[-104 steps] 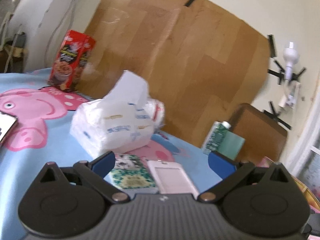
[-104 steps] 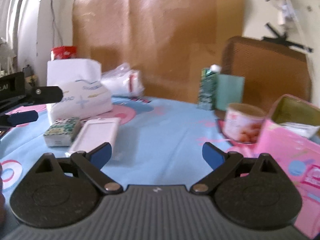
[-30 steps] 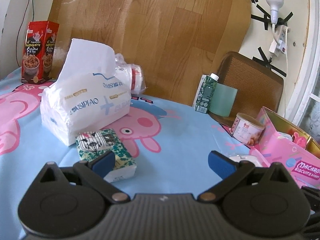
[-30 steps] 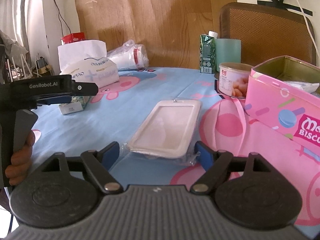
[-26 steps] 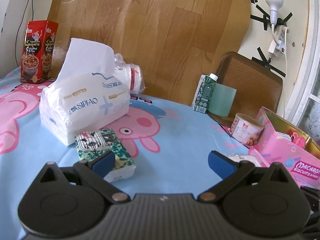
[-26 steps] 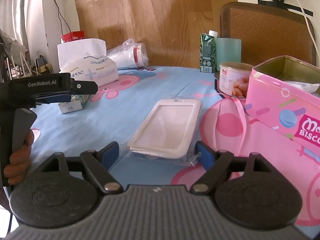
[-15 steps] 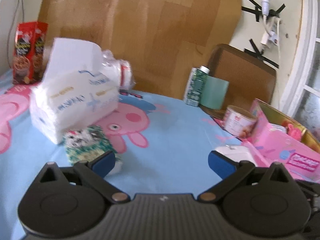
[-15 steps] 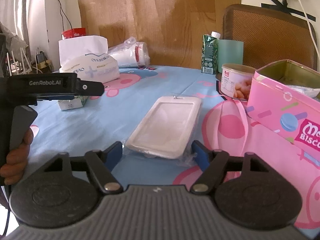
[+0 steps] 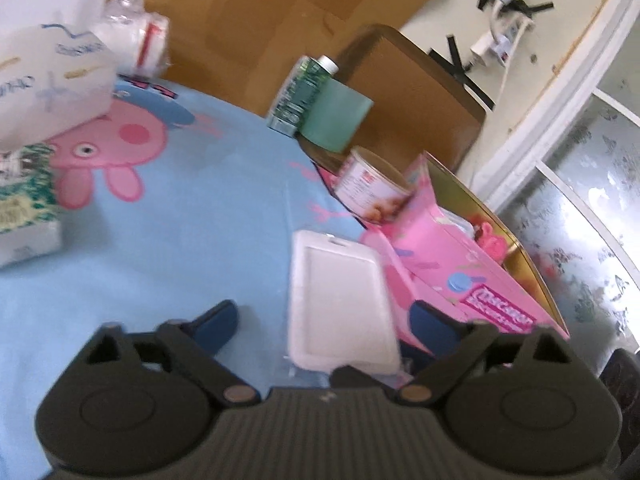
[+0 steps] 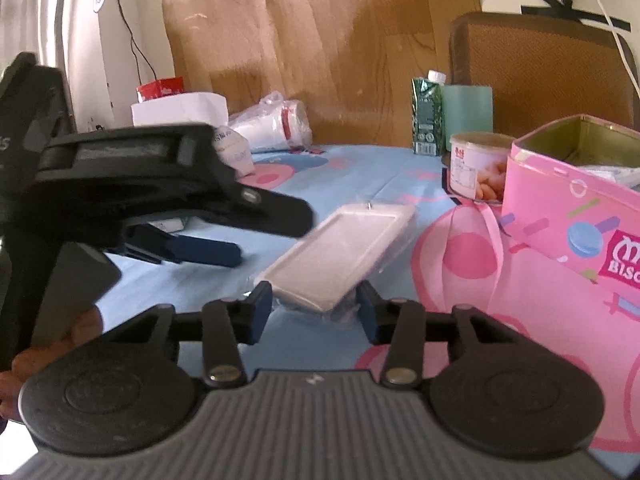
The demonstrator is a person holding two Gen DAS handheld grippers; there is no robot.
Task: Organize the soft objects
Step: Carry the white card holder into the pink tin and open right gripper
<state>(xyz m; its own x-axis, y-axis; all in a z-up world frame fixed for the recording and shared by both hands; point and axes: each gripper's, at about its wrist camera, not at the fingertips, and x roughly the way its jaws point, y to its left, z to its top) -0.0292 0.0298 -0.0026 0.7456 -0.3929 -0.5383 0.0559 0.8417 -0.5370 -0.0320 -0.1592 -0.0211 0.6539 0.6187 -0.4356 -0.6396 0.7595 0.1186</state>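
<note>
A flat white pouch (image 10: 344, 252) in clear wrap lies on the blue cartoon tablecloth (image 10: 360, 176). My right gripper (image 10: 313, 312) is at its near end. Its jaws are closing, and both blue pads meet the wrapper's sides. My left gripper (image 9: 324, 322) is open with its jaws closing. The white pouch (image 9: 336, 296) lies between its fingers without touching them, nearer the right one. In the right wrist view the left gripper (image 10: 270, 240) reaches in from the left beside the pouch. A large tissue pack (image 9: 48, 80) and a small green tissue packet (image 9: 24, 200) sit at the left.
An open pink biscuit tin (image 10: 572, 196) stands right of the pouch, with a round can (image 10: 476, 168), a green carton (image 10: 426, 120) and a green cup behind. A bag of cups (image 10: 276, 124) and a red box (image 10: 160, 88) stand by the wooden board. A hand (image 10: 52, 352) holds the left gripper.
The left gripper swung right, away from the tissue packs and over to the white pouch, its jaws narrowing a little. The right jaws closed in onto the pouch's near end.
</note>
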